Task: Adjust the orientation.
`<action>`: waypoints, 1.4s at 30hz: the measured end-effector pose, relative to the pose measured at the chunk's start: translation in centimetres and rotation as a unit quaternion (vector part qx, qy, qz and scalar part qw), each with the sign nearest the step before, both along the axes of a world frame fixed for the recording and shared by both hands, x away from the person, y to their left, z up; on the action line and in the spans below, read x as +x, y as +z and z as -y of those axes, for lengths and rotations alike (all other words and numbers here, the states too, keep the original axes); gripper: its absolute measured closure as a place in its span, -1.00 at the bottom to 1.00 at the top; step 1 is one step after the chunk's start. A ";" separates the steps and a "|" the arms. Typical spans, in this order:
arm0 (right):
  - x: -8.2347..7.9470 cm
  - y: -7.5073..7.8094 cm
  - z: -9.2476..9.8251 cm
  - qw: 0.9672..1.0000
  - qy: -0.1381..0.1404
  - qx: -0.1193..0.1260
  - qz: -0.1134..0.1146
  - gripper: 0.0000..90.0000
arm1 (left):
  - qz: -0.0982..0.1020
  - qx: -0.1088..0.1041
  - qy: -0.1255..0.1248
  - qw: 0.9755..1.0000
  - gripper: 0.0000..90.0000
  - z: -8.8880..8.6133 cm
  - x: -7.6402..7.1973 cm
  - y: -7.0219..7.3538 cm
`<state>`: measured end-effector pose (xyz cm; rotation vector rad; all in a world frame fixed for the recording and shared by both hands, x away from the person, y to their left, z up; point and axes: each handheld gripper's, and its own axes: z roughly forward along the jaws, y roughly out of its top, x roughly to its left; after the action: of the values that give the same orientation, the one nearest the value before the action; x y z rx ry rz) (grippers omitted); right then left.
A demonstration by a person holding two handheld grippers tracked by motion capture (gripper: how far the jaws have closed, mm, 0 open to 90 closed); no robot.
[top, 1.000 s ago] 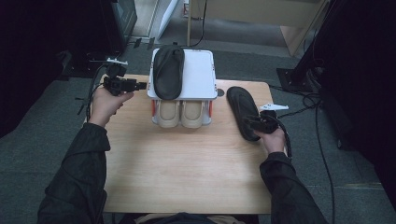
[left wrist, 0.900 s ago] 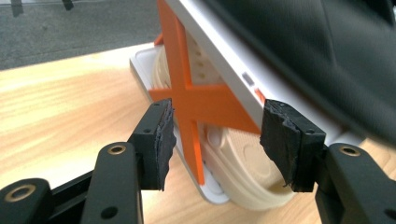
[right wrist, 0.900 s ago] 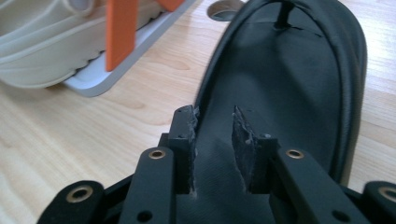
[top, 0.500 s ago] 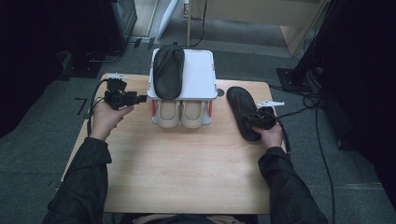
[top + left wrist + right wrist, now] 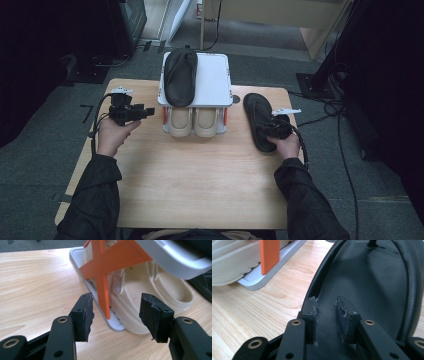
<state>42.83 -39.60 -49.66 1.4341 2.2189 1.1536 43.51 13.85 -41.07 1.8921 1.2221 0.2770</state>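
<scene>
The right gripper pinches the black sandal's edge to lift it toward its mate on the rack — the left gripper, jaws spread and empty, waits beside the rack's orange brace.

The worktop is pale wood with a wavy grain. The rack is white-grey with orange cross braces at its side. A beige pair of sandals sits on its lower level, and a black sandal lies on top. Another black sandal lies on the worktop. Both tongs, left and right, are black with brass-coloured rivets. The sleeves are dark, and the floor is grey.
</scene>
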 end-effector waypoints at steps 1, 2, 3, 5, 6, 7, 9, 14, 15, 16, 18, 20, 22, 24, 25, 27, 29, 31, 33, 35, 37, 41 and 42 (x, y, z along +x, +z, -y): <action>0.0 0.0 -0.1 1.000 0.003 0.000 0.001 0.56 | 0.002 -0.001 0.001 1.000 -0.01 -0.1 0.0 -0.2; -0.1 0.0 -0.2 1.000 0.008 0.003 -0.002 0.55 | -0.001 0.002 0.000 1.000 -0.01 -0.1 -0.1 -0.4; -0.1 0.0 -0.5 1.000 0.013 0.004 -0.004 0.55 | -0.002 0.003 0.002 1.000 -0.01 -0.1 0.0 -0.6; -0.2 0.0 -0.9 1.000 0.021 0.001 -0.004 0.55 | -0.003 0.005 0.002 1.000 -0.01 -0.1 0.0 -0.7; -0.3 0.0 -1.0 1.000 0.025 0.001 -0.003 0.55 | -0.004 0.002 0.002 1.000 -0.01 -0.1 0.0 -0.7; -0.3 0.0 -1.1 1.000 0.027 0.002 -0.004 0.55 | -0.003 0.002 0.002 1.000 -0.01 -0.1 0.0 -0.8; -0.4 0.0 -1.5 0.999 0.033 0.003 -0.004 0.55 | 0.001 0.003 0.000 1.000 -0.01 -0.1 0.0 -0.8; -0.4 0.3 -1.6 0.999 0.035 -0.014 -0.001 0.50 | -0.003 0.000 -0.001 1.000 -0.01 -0.2 0.1 -1.1; -0.4 0.4 -1.5 0.999 0.033 -0.018 0.001 0.49 | -0.002 0.000 0.000 1.000 -0.01 -0.1 0.0 -1.2; -0.3 0.6 -1.4 0.999 0.030 -0.022 0.006 0.49 | -0.003 0.000 -0.001 1.000 -0.01 -0.2 -0.1 -1.3; -0.1 0.9 -1.2 0.999 0.027 -0.022 0.013 0.46 | -0.008 -0.003 -0.004 1.000 -0.01 -0.3 -0.2 -1.3; 0.1 1.3 -0.9 0.999 0.023 -0.021 0.016 0.44 | -0.004 -0.006 -0.005 1.000 -0.01 -0.4 -0.3 -1.3; 0.4 1.7 -0.5 1.000 0.016 -0.017 0.018 0.43 | -0.007 -0.012 -0.006 1.000 -0.01 -0.5 -0.5 -1.4; 0.8 2.1 -0.3 1.000 0.009 -0.021 0.012 0.43 | -0.007 -0.015 -0.005 1.000 -0.02 -0.6 -0.7 -1.4; 0.9 2.3 -0.1 1.000 0.006 -0.018 0.015 0.42 | -0.007 -0.015 -0.005 1.000 -0.01 -0.6 -0.8 -1.5; 1.2 2.7 0.4 1.000 -0.009 -0.009 0.026 0.39 | -0.008 -0.012 -0.006 1.000 -0.01 -0.6 -0.9 -1.6; 1.4 2.9 0.9 0.999 -0.021 -0.012 0.029 0.35 | -0.010 -0.012 -0.006 1.000 -0.02 -0.6 -0.9 -1.7; 1.5 3.0 1.4 0.999 -0.032 -0.009 0.033 0.32 | -0.011 -0.008 -0.008 1.000 -0.02 -0.6 -0.9 -1.8; 1.6 2.8 1.8 0.999 -0.037 -0.002 0.036 0.32 | -0.008 -0.004 -0.006 1.000 -0.02 -0.6 -1.0 -2.0; 1.7 2.8 1.9 0.998 -0.041 -0.005 0.039 0.32 | -0.012 0.002 -0.008 1.000 -0.02 -0.6 -1.0 -2.1; 1.6 3.1 2.0 0.997 -0.059 -0.018 0.049 0.30 | -0.017 0.004 -0.009 1.000 -0.02 -0.6 -0.9 -2.3; 1.6 2.7 2.8 0.997 -0.070 -0.001 0.037 0.26 | -0.018 0.008 -0.011 1.000 -0.02 -0.5 -0.9 -2.5; 1.6 2.4 2.9 0.997 -0.068 -0.002 0.035 0.26 | -0.018 0.009 -0.012 1.000 -0.02 -0.4 -0.9 -2.6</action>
<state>44.43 -42.51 -47.23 1.4935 2.0418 1.1354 42.64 14.29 -43.68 1.9328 1.2232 0.2426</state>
